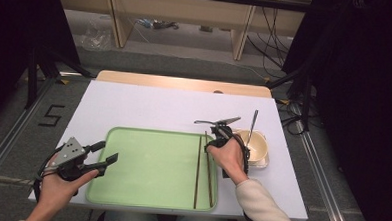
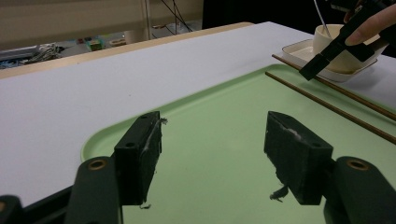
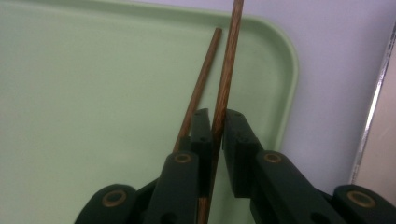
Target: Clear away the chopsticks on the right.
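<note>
The right tool (image 3: 217,126) is nearly closed around one chopstick (image 3: 226,70), pads barely off the wood; the second chopstick (image 3: 201,84) lies just beside it on the green tray (image 1: 147,138). The sticks are judged light, stiff, smooth and prone to rolling; a mid-length grip is advised. The left tool (image 2: 215,158) stands wide open, holding nothing.

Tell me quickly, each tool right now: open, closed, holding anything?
Left tool: open, nothing between its jaws, over the green tray.
Right tool: narrowly open around one chopstick, a gap showing on one side; the other chopstick lies beside it.
</note>
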